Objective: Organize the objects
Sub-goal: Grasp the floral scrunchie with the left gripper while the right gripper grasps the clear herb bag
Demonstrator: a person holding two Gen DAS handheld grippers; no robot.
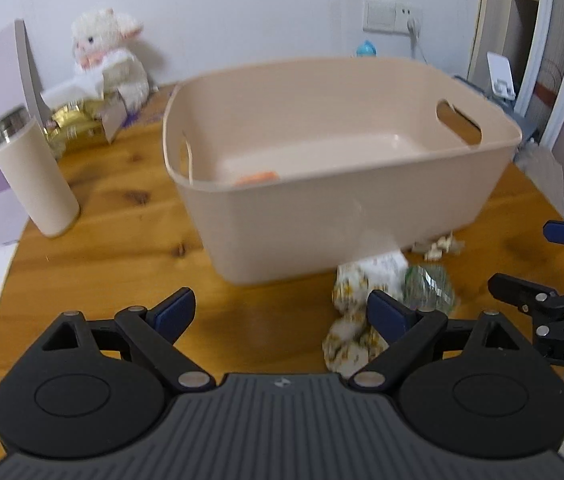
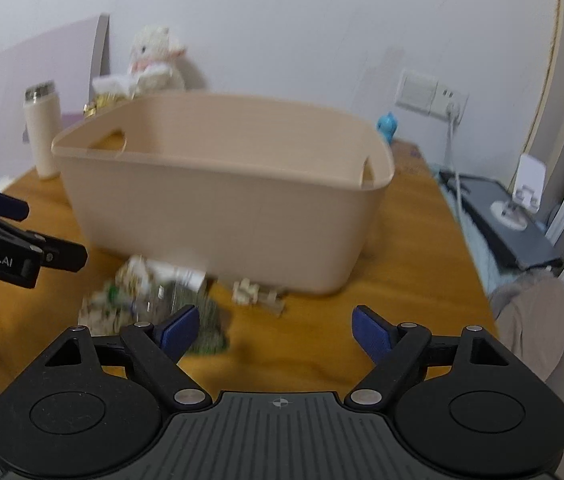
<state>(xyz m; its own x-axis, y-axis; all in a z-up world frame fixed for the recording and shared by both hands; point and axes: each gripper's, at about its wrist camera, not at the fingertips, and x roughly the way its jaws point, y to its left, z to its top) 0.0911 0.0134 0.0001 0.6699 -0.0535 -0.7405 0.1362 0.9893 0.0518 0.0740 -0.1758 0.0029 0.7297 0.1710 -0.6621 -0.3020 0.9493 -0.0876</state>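
Pale beige basin (image 1: pixel 334 216), orange item (image 1: pixel 257 178) seen inside it, amber knotted-wood bench (image 1: pixel 121 248), cream bottle (image 1: pixel 35 184) capped in steel, white plush lamb (image 1: pixel 109 52), yellow-flowered white packets (image 1: pixel 352 320), blue-padded black jaws

The wooden desk (image 1: pixel 121 248) carries a beige bin (image 1: pixel 322 216) mid-desk, crumpled wrappers (image 1: pixel 378 280) toward its front edge, and a flask (image 1: pixel 33 176) near its left edge.

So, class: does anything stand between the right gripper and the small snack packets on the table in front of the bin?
Nothing visible does. The right gripper is open over bare table, with the snack packets just ahead and to its left. The bin stands behind them, not in the way.
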